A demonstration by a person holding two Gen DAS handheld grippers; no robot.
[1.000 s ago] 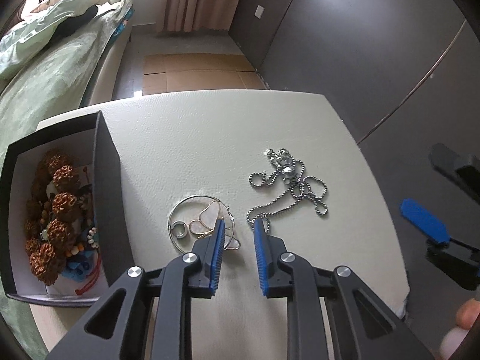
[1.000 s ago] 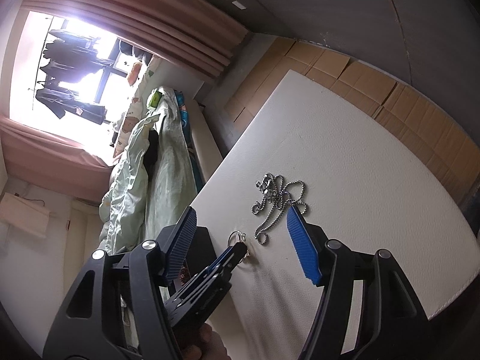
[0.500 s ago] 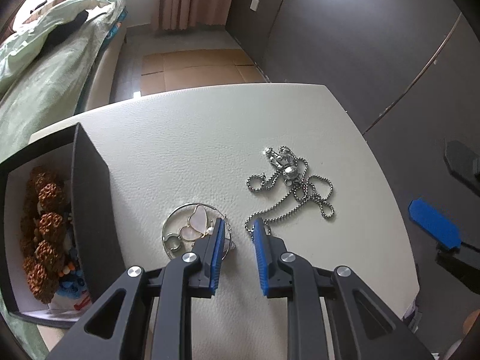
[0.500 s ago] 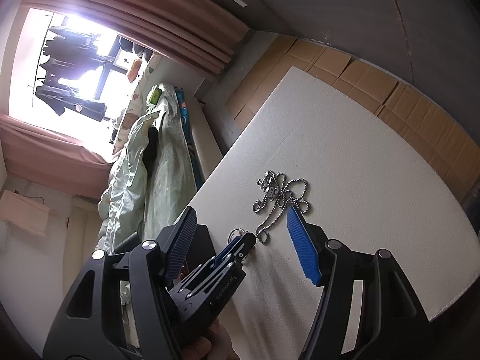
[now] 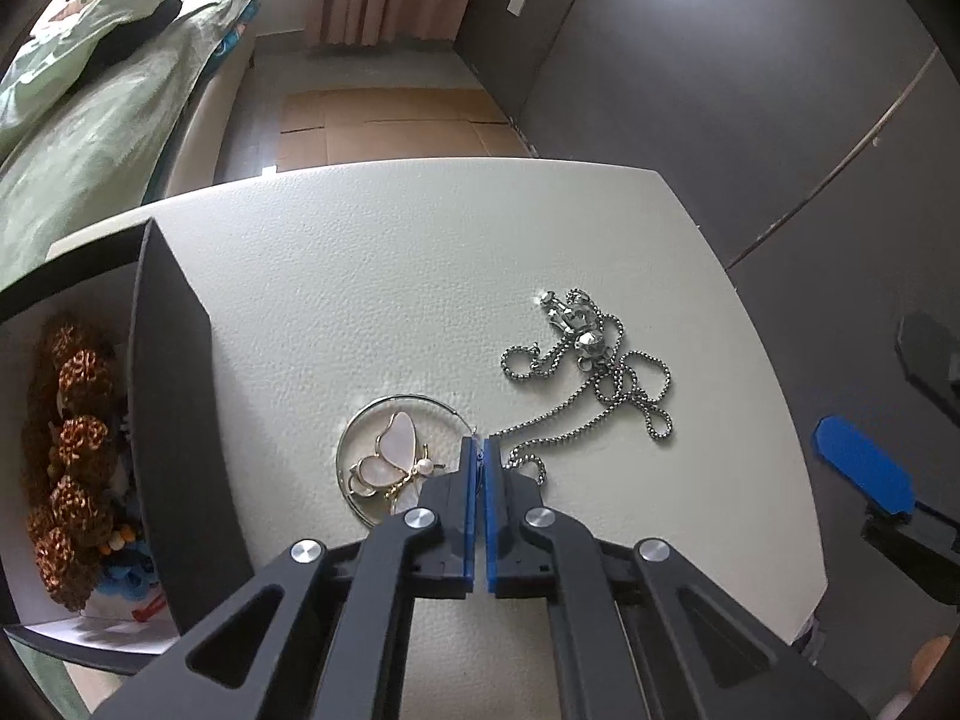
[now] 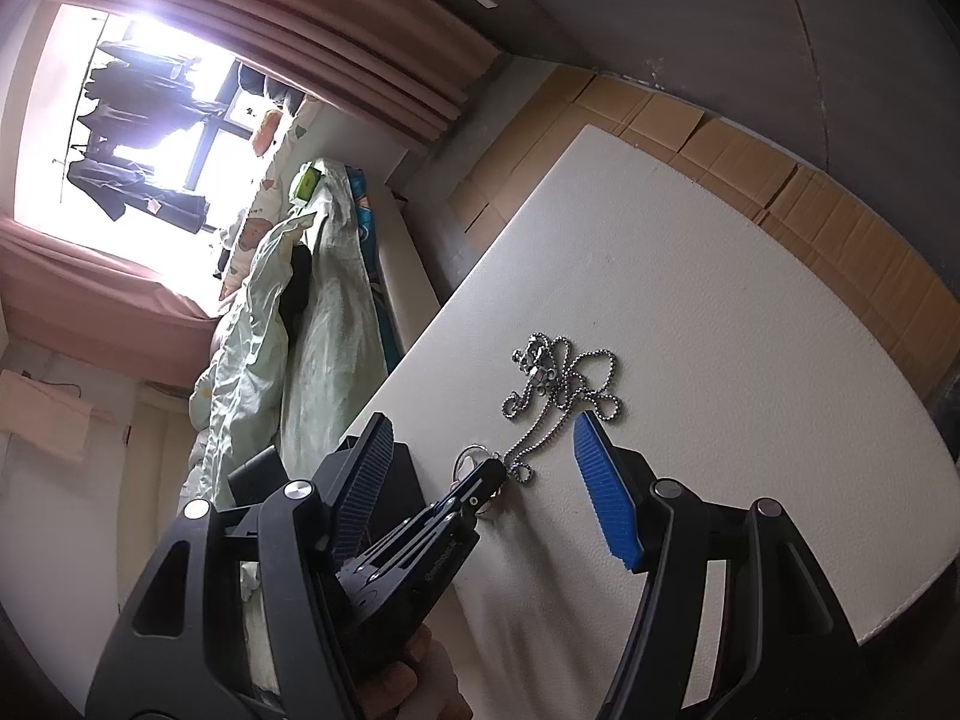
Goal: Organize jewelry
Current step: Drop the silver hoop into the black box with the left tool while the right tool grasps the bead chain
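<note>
Blue pads of your left gripper have just snapped together on the thin hoop, low centre, so you can lift it. The black box at the left holds brown beads. Your right gripper hangs wide apart, empty.

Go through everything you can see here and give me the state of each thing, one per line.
left gripper: shut on the hoop's rim
right gripper: open, empty, held above the table
hoop earring: flat on the table, butterfly charm inside
ball chain necklace: loose tangle on the table, untouched
black box: open, beaded bracelets inside
</note>
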